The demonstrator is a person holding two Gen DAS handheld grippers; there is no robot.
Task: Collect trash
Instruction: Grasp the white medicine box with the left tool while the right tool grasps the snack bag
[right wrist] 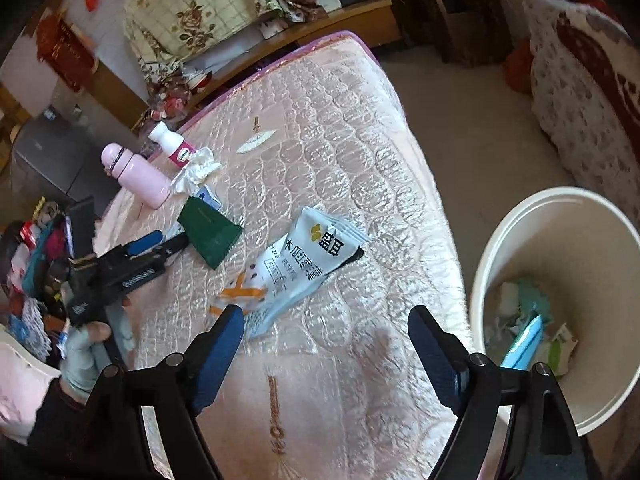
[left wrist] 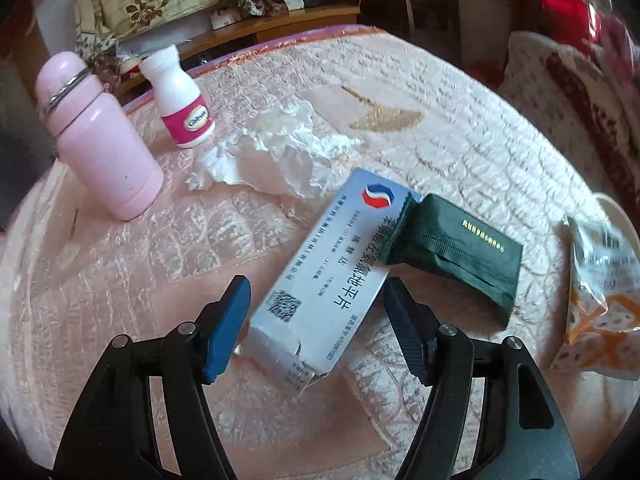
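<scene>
Trash is only partly collected, from what I can see. Left gripper (left wrist: 316, 320) has its jaws spread on either side of the near end of a torn white-and-grey cardboard medicine box (left wrist: 324, 276), but the blue pads aren't pressing on it yet, so I'd say that's the next pickup and not a grab yet. A dark green foil sachet (left wrist: 456, 256) lies overlapping the far end of the box, and beyond both sits a crumpled white tissue (left wrist: 272, 152) on the pink quilted mattress (left wrist: 440, 128).

Right gripper (right wrist: 326, 350) is spread wide with nothing in it, hovering over the mattress with a white-and-orange plastic snack wrapper (right wrist: 296, 268) just ahead of it. The round cream plastic bin (right wrist: 500, 248) stands on the floor beside the bed and already has a few scraps at the bottom.

So 4 pieces are left. The pink flask (left wrist: 96, 136) and white pill bottle (left wrist: 180, 100) probably aren't trash.
</scene>
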